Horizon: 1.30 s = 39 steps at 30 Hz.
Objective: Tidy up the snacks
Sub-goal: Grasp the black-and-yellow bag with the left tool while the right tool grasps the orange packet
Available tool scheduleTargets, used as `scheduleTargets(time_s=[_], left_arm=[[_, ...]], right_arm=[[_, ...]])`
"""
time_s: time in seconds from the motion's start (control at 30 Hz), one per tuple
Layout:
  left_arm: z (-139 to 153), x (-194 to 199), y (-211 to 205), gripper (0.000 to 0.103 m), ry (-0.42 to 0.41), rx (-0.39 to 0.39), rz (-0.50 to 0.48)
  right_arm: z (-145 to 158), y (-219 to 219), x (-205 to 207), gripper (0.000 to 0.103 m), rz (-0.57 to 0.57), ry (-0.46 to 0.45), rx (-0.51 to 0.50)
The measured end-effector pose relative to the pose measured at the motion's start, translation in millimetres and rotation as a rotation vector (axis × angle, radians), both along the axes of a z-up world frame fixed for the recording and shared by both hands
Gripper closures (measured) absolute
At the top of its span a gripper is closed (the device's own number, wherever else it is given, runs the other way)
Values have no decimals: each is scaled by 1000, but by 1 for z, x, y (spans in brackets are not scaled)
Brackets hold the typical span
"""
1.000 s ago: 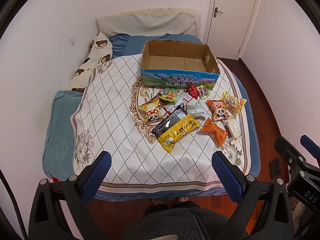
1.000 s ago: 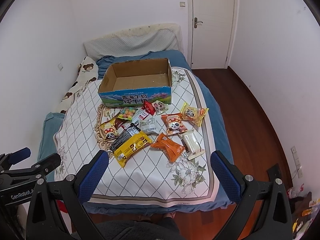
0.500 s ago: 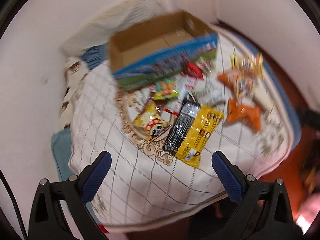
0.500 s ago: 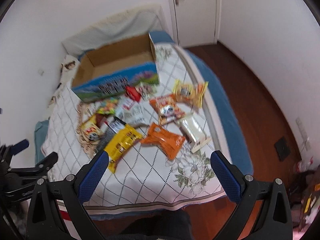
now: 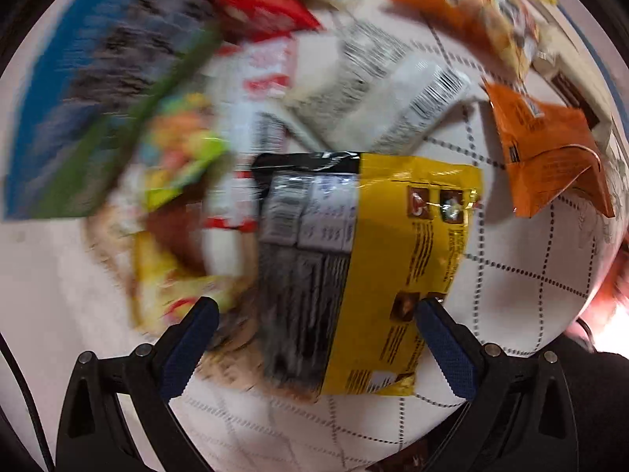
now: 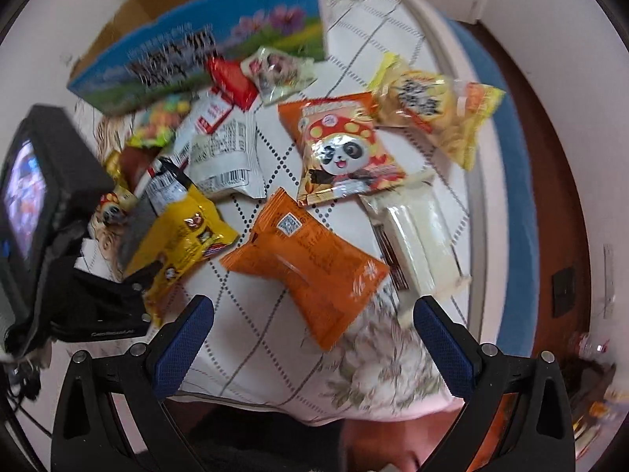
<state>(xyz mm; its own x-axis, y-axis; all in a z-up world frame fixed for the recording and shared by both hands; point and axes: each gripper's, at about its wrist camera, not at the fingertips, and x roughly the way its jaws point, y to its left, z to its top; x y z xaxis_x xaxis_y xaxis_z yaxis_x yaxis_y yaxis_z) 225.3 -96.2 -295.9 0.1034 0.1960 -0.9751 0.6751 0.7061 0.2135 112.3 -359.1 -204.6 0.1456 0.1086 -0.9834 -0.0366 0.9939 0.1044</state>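
**Both grippers open over snack pile**

Left gripper (image 5: 314,316) spread wide, holding nothing, low over yellow-black bag (image 5: 373,267) lying flat on quilt (image 5: 523,287). Right gripper (image 6: 312,314) also wide open, empty, above orange packet (image 6: 310,263). Panda packet (image 6: 346,149) just behind it; cardboard box (image 6: 204,47) at far end of pile.

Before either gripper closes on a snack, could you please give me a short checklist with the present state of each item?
1. Left gripper open: ok.
2. Yellow and black bag lies between its fingers: ok.
3. Right gripper open: ok.
4. Orange packet ahead of it, free of other snacks: ok.
5. Cardboard box free to receive snacks: cannot tell, inside blurred.
6. Left view sharp enough to aim: not ok, motion blur.
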Motion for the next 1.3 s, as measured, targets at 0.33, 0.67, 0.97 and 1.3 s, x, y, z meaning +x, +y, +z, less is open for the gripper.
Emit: scheduleTargets(time_s=[0.33,0.67,0.97,1.3], left_arm=[[-31,15,-1,15,121,-71,92],[-24,-5,79,16,174,-241,819],[-64,-26,40,12,210,-230,698],[-46,-72,39,18,157,-273,753]], right_arm=[[-45,30,34,2,265,77,-67],[-69,32,46,33,101,160,83],[-62,16,39,23,-176,191,179],[-85,46,4,21,-150,189,106]])
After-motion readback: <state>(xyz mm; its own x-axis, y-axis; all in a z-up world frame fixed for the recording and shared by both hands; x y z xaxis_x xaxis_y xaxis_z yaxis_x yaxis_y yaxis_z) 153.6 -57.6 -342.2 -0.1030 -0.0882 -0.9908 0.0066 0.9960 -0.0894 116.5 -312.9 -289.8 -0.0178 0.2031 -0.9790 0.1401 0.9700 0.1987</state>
